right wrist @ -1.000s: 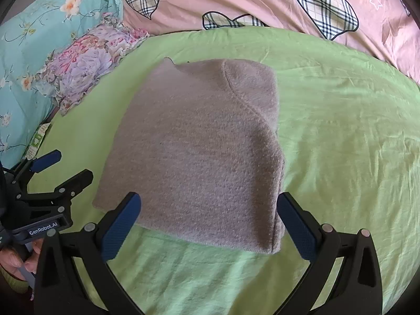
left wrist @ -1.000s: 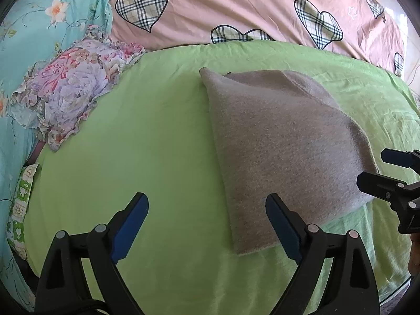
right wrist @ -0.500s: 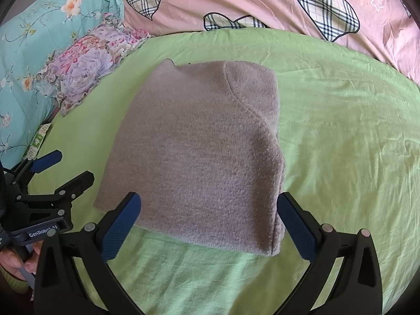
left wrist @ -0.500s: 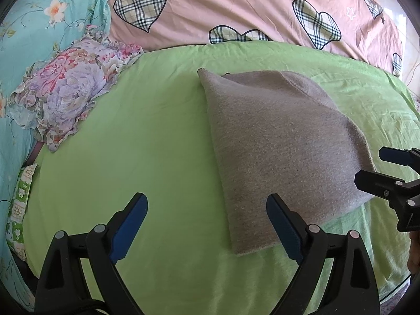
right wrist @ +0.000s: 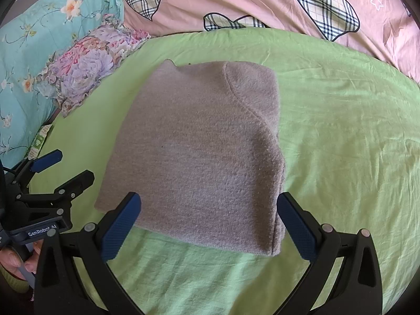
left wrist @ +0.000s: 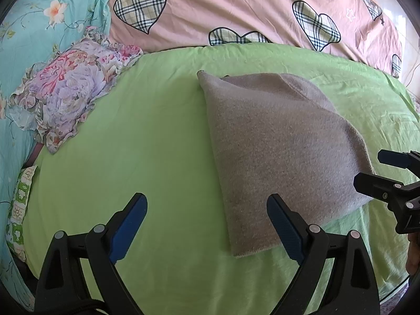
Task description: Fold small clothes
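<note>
- Left gripper (left wrist: 207, 225): nearest the lens, jaws spread wide, nothing between them. It hangs over bare green sheet (left wrist: 157, 144) near the bed's near edge, with the garment's near left corner just beside its right finger.
- Right gripper (right wrist: 208, 218): jaws also released and wide apart, empty. They straddle the garment's near edge; whether the pads touch the cloth cannot be told.
- Each wrist view catches the other gripper at its side, so two grippers in all. A bit of a hand (right wrist: 15, 260) shows under the left one.
- One grey knit garment (right wrist: 199, 152), folded into a rough rectangle, lying flat on the green sheet about mid-bed. Long axis runs from the near edge toward the far one, with the narrower end pointing far. A curved seam crosses its far right part, and a small peak sticks up at its far left corner.
- One floral ruffled cushion (left wrist: 63, 97) at the sheet's left edge, well apart from the garment.
- Teal flowered bedding (right wrist: 31, 60) at far left.
- One pink quilt with plaid hearts (left wrist: 236, 13) along the bed's far edge.
</note>
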Tool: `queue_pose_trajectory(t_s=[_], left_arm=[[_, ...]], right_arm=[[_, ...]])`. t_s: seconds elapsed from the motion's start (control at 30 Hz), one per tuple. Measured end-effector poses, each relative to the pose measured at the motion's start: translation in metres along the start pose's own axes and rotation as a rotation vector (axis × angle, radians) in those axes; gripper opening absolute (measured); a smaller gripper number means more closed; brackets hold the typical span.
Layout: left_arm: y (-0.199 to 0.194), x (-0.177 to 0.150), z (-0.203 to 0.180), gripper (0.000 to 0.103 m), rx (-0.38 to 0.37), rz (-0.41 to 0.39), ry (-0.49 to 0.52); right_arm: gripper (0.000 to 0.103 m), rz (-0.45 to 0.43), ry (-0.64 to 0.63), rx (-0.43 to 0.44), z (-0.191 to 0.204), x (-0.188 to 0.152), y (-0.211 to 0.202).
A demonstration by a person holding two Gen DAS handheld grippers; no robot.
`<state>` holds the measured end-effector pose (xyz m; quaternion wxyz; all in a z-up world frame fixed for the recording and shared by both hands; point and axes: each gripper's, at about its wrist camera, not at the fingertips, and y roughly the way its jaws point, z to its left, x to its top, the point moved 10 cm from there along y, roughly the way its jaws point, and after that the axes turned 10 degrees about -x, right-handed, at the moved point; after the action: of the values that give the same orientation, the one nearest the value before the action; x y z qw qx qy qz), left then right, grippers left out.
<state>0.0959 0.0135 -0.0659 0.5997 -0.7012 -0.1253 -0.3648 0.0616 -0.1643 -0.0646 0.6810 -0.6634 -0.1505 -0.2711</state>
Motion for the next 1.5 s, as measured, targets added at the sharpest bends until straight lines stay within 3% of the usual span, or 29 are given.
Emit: queue_pose_trajectory(t_s=[1.5], left_arm=[[0.0009, 0.0068, -0.0097, 0.094, -0.022, -0.003, 0.001]], right_arm=[[0.103, -0.007, 0.016, 0.013, -0.0003, 0.0001, -0.0039]])
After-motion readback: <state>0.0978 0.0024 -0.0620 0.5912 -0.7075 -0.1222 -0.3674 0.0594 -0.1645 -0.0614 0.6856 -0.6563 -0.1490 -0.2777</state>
